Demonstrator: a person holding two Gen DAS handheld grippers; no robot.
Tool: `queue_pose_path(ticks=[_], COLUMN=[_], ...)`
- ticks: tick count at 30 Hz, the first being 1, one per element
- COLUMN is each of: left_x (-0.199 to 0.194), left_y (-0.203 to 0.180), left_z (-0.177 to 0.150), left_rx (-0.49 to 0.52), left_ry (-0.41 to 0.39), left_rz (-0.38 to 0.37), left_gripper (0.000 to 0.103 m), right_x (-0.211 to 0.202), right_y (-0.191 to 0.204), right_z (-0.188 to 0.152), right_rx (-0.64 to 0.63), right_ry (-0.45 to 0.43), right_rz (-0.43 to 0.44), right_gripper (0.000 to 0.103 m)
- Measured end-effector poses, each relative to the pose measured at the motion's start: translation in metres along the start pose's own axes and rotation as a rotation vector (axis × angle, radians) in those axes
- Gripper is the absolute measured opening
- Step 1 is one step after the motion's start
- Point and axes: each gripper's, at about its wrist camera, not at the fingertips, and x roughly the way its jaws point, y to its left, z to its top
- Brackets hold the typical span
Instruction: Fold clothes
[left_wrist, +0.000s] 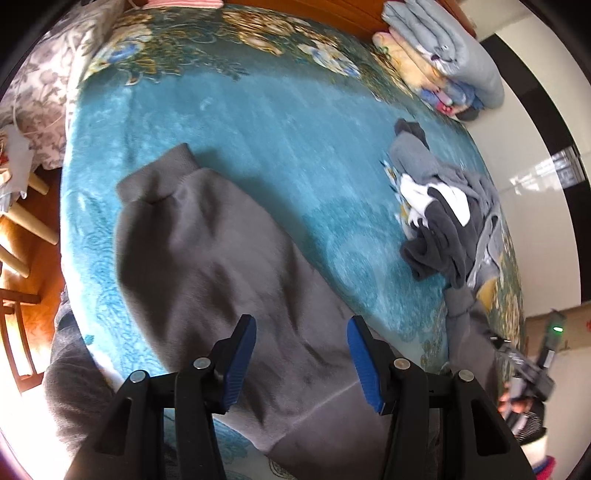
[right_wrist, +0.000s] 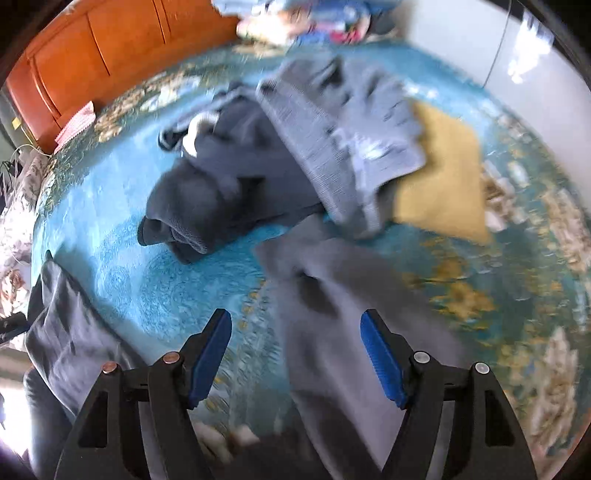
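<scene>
The grey garment (left_wrist: 207, 258) is laid flat on the teal blanket (left_wrist: 258, 122). The left gripper (left_wrist: 301, 363) and right gripper (right_wrist: 295, 360) are held above it, jaws spread, nothing gripped. A clothes pile (right_wrist: 266, 162) lies beyond.

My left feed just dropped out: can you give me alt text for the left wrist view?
The open left gripper hovers over a grey garment spread on a teal floral blanket. To the right lies a heap of grey and white clothes; a stack of folded bedding sits at the far corner.
</scene>
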Motion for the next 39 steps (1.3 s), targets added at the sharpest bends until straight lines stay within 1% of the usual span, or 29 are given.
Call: queue_pose_path(ticks=[2,5,6,7,8,9,10,12,13,16,18,20,22,23,25,27,29,31,33,34,35,36,37,39], left_x=[-0.001,0.002,0.004,0.005,0.007,0.008,0.01,0.013,0.015,0.023,0.027,0.029,0.034,0.036,0.041,0.052,0.064,0.076,0.084,0.088,0.091,0.092,0.092,0.085], left_y=[0.001,-0.002,-0.004,-0.005,-0.006,-0.008,-0.009,-0.012,-0.014,-0.022,-0.026,-0.029,-0.031,-0.032,-0.034,-0.038,-0.042,-0.048,-0.054,-0.056,-0.058,-0.059,-0.061,-0.067], left_z=[0.002,0.002,0.002,0.002,0.003,0.003,0.003,0.003,0.002,0.0,-0.002,-0.003,-0.005,-0.005,-0.007,-0.01,-0.015,-0.02,-0.024,-0.025,-0.027,-0.028,-0.026,-0.018], left_rx=[-0.004,-0.01,-0.013,-0.015,-0.017,-0.019,-0.022,-0.026,-0.034,-0.08,-0.116,-0.137,-0.143,-0.144,-0.145,-0.145,-0.145,-0.139,-0.121,-0.11,-0.102,-0.096,-0.086,-0.05], left_ry=[-0.004,0.006,0.01,0.015,0.019,0.024,0.028,0.037,0.046,0.085,0.104,0.118,0.13,0.136,0.147,0.178,0.217,0.256,0.277,0.283,0.289,0.294,0.287,0.249], left_rz=[0.001,-0.024,-0.033,-0.043,-0.053,-0.063,-0.073,-0.093,-0.116,-0.234,-0.314,-0.353,-0.354,-0.348,-0.334,-0.325,-0.318,-0.305,-0.283,-0.27,-0.258,-0.25,-0.243,-0.226], left_gripper=[0.056,0.056,0.056,0.056,0.056,0.056,0.056,0.057,0.057,0.057,0.058,0.06,0.064,0.067,0.067,0.067,0.067,0.067,0.067,0.067,0.067,0.067,0.067,0.065], right_x=[0.023,0.048,0.054,0.056,0.056,0.054,0.049,0.034,0.024,-0.01,-0.03,-0.041,-0.038,-0.032,-0.017,-0.005,-0.001,0.003,0.004,0.003,0.001,0.0,-0.004,-0.02], right_y=[0.004,0.006,0.004,0.0,-0.004,-0.01,-0.016,-0.023,-0.023,-0.006,0.017,0.044,0.076,0.089,0.112,0.133,0.145,0.152,0.156,0.155,0.149,0.142,0.137,0.126], right_z=[0.004,0.005,0.003,0.001,0.0,-0.002,-0.005,-0.01,-0.012,-0.024,-0.032,-0.039,-0.044,-0.047,-0.053,-0.06,-0.067,-0.069,-0.072,-0.074,-0.077,-0.079,-0.081,-0.083], right_rx=[0.028,0.071,0.088,0.11,0.136,0.167,0.207,0.272,0.284,0.294,0.283,0.258,0.207,0.19,0.168,0.145,0.11,0.081,0.061,0.059,0.067,0.076,0.087,0.114], right_ry=[0.043,0.081,0.09,0.094,0.093,0.085,0.068,0.024,-0.004,-0.08,-0.121,-0.15,-0.14,-0.119,-0.065,-0.019,-0.004,0.014,0.028,0.031,0.026,0.022,0.014,-0.017], right_rz=[0.006,-0.048,-0.066,-0.077,-0.09,-0.085,-0.052,0.04,0.088,0.236,0.347,0.449,0.523,0.537,0.55,0.563,0.554,0.54,0.518,0.51,0.507,0.505,0.506,0.507], right_gripper=[0.073,0.072,0.07,0.057,0.034,0.021,0.004,0.004,0.004,0.004,0.004,0.004,0.004,0.004,0.004,0.004,0.004,0.007,0.01,0.015,0.032,0.039,0.045,0.047])
